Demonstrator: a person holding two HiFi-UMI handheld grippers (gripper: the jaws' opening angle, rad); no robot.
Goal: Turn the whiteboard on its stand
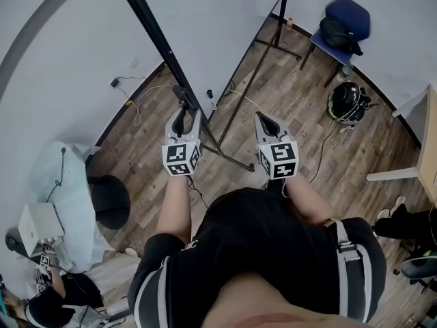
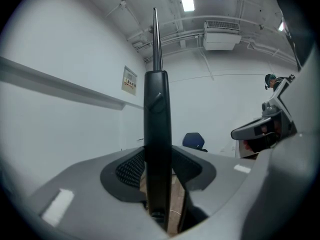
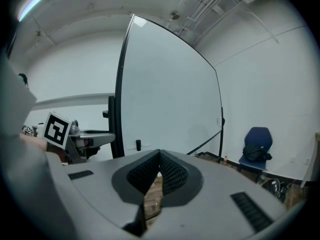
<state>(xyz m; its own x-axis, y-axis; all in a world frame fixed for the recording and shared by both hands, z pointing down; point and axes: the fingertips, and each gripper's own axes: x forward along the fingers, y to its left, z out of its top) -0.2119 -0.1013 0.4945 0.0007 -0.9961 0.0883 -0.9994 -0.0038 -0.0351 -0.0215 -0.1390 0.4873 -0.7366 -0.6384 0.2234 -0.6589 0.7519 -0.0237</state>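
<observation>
The whiteboard (image 1: 212, 39) stands in front of me on its black stand (image 1: 229, 118). Its black frame edge (image 1: 153, 26) runs down to my left gripper (image 1: 183, 100), which is shut on it. In the left gripper view the frame edge (image 2: 158, 119) rises upright between the two pads of the left gripper (image 2: 158, 159), which press on it from both sides. My right gripper (image 1: 264, 118) hovers to the right, shut and holding nothing. In the right gripper view, the right gripper (image 3: 159, 156) faces the whiteboard (image 3: 170, 94).
A blue chair (image 1: 348, 16) with a black bag stands at the back right, with a helmet (image 1: 348, 101) on the wood floor in front of it. Cables trail over the floor. A black stool (image 1: 109, 200) and a seated person are at the lower left. A table edge (image 1: 429, 149) shows on the right.
</observation>
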